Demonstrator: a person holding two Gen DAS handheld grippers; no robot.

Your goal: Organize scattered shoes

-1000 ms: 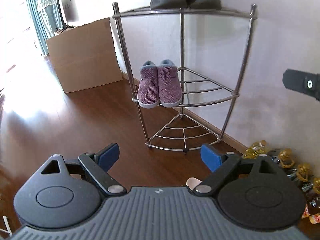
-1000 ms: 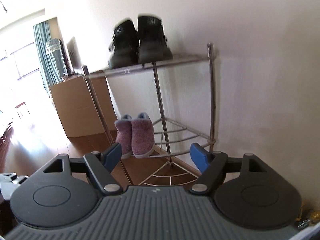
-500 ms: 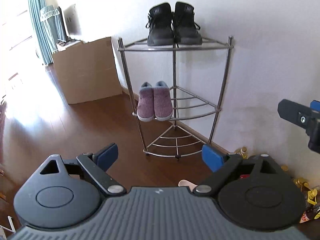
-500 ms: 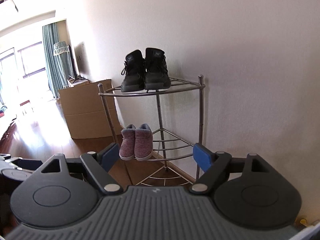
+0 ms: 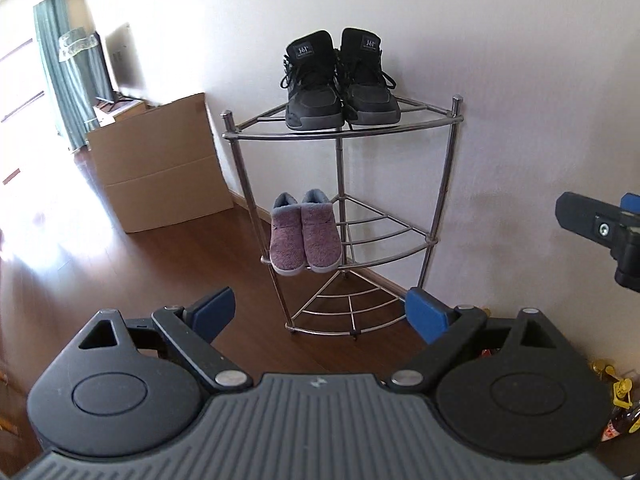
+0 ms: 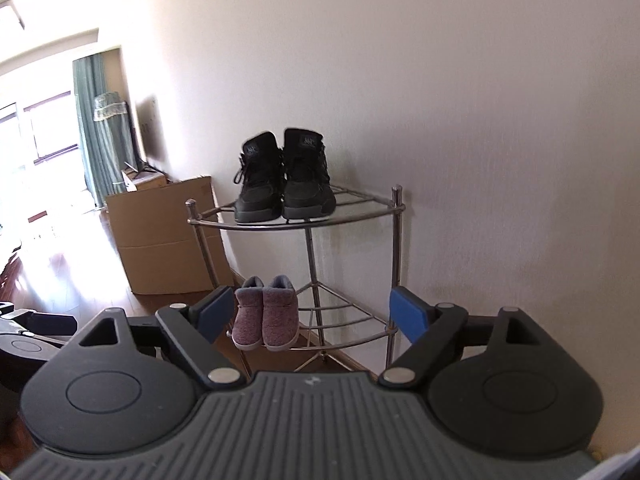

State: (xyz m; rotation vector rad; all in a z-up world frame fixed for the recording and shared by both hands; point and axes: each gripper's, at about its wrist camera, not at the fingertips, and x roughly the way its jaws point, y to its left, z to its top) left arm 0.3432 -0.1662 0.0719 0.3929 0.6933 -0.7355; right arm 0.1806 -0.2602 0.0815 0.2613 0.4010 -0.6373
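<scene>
A chrome three-tier corner rack (image 5: 440,196) (image 6: 396,248) stands against the white wall. A pair of black high-top sneakers (image 5: 342,80) (image 6: 284,178) sits side by side on its top tier. On the middle tier rests a pair of purple knit slippers (image 5: 304,236) (image 6: 266,318), toes facing me. The bottom tier holds nothing. My left gripper (image 5: 320,312) is open and empty, well back from the rack. My right gripper (image 6: 308,312) is open and empty too, also away from the rack; part of it (image 5: 600,228) shows at the right edge of the left wrist view.
A cardboard box (image 5: 160,168) (image 6: 164,240) stands on the dark wood floor (image 5: 120,280) left of the rack. Small yellow and red items (image 5: 616,392) lie by the wall at lower right. A curtained, brightly lit window (image 6: 100,140) is at far left.
Both grippers have pulled back and up from the rack, so it looks smaller and the black sneakers are now fully in view. Both stayed open and empty.
</scene>
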